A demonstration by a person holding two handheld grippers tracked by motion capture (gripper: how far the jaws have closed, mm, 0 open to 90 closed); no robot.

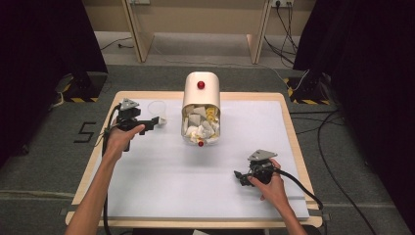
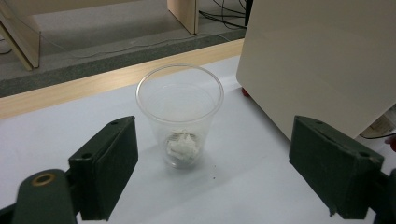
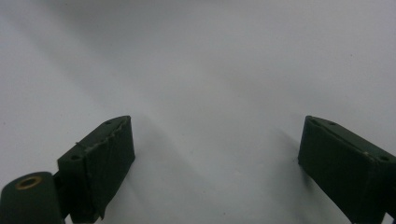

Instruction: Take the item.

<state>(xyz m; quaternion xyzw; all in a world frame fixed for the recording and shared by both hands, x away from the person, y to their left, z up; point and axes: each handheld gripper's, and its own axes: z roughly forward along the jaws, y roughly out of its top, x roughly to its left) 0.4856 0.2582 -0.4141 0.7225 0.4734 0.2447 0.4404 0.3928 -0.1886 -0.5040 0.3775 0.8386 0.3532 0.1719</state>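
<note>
Only readable thing I can spot is a big black "5" marked on the grey floor, just left of the surface. Nothing else legible anywhere.

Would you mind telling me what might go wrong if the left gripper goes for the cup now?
1. The cup is thin clear plastic, upright and nearly empty, holding just a paper wad; the open left gripper could tip it or crush it if it closes hard.
2. The bin lies on its side close beside the cup; a wide approach may bump it and spill its paper scraps.
</note>
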